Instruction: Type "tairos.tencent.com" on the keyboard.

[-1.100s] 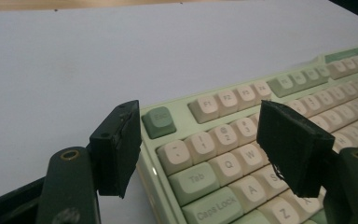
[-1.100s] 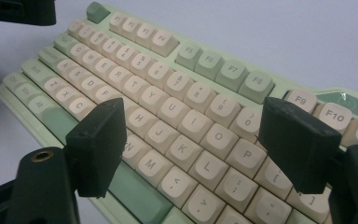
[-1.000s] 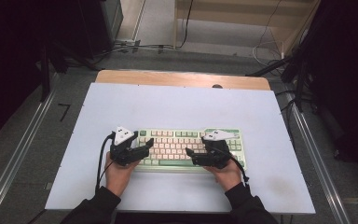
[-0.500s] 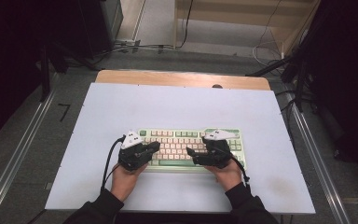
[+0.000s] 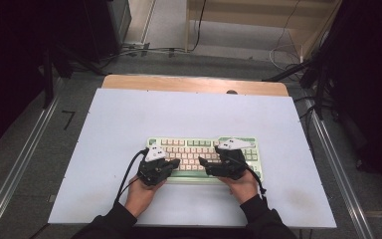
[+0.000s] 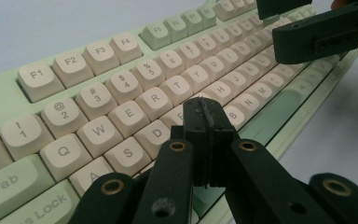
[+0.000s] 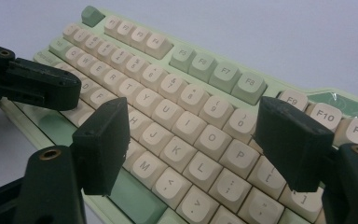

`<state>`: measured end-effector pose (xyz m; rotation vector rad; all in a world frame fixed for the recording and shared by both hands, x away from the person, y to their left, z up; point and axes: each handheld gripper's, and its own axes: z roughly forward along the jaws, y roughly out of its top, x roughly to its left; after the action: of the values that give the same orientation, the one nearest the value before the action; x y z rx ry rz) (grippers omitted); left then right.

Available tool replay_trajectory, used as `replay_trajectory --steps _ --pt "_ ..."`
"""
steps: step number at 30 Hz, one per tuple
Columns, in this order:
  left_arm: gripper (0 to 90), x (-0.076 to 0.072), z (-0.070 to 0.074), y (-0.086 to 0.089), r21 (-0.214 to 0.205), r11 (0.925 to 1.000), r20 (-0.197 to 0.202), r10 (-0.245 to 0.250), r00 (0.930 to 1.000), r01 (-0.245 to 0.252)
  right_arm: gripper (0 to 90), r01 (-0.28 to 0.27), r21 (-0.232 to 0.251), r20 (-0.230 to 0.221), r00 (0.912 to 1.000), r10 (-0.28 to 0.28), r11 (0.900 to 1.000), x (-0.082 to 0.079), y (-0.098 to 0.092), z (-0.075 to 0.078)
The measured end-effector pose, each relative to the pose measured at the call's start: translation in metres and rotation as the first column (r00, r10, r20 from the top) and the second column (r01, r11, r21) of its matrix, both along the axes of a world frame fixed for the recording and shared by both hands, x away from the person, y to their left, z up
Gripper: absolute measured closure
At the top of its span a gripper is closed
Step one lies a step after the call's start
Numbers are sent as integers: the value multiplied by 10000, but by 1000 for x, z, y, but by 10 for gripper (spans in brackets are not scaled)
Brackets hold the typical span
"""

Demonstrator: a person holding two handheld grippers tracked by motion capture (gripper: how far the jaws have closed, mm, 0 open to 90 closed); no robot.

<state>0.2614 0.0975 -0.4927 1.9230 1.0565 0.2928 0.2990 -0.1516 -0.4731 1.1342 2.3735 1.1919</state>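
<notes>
Keyboard (image 5: pixel 206 154) sits lower-center of the high view on the white table (image 5: pixel 129 119). Left tool (image 6: pixel 205 119) is clenched empty over the F/G keys; right tool (image 7: pixel 191 144) gapes released above J-K-L. That blunt tip could mash two keys.

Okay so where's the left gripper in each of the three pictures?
High view: the left gripper sits lower centre-left, shut jaws over the keyboard's left half.
Left gripper view: its jaws rise from the bottom centre, tips pressed together above the F key.
Right gripper view: it enters from the left edge, over the letter rows.
Shared landmark: the green-and-cream keyboard.
</notes>
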Motion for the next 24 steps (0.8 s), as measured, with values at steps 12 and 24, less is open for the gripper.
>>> replay_trajectory --steps 12,24 --pt "888 2 -3 -1 247 9996 -339 137 9993 -129 248 -29 2 -14 10000 29 10000 0 1 0" --pt "292 8 14 29 -758 9865 366 1483 9883 -1452 248 -9 53 25 10000 9 10000 0 0 0"
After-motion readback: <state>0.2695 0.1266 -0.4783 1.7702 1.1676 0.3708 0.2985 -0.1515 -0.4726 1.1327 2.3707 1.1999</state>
